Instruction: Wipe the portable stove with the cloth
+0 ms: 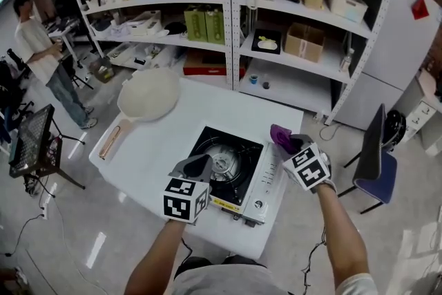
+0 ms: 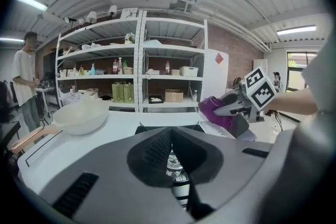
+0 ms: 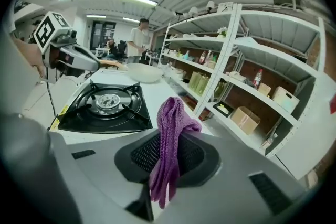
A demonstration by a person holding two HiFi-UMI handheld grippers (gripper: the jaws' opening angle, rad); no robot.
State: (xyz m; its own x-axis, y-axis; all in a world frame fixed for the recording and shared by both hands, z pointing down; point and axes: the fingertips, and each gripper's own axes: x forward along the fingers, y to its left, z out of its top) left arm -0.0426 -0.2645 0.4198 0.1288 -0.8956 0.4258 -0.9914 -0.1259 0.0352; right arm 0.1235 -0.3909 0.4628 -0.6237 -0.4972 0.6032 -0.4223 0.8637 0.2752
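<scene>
The portable stove (image 1: 231, 173) sits at the near right of the white table (image 1: 159, 148), black top with a round burner (image 1: 224, 164). My left gripper (image 1: 202, 164) hovers over the stove's left side, shut with nothing in it; the burner (image 2: 177, 173) shows just below its jaws. My right gripper (image 1: 286, 142) is held above the stove's far right corner, shut on a purple knitted cloth (image 1: 280, 136). The cloth (image 3: 170, 134) stands up between the jaws and droops toward the camera, with the stove (image 3: 105, 107) to its left.
A white bowl-shaped pan (image 1: 148, 93) with a wooden handle (image 1: 110, 141) lies at the table's far left. White shelving (image 1: 228, 17) with boxes and bottles stands behind the table. A person (image 1: 41, 55) stands at the left, and a blue chair (image 1: 376, 162) at the right.
</scene>
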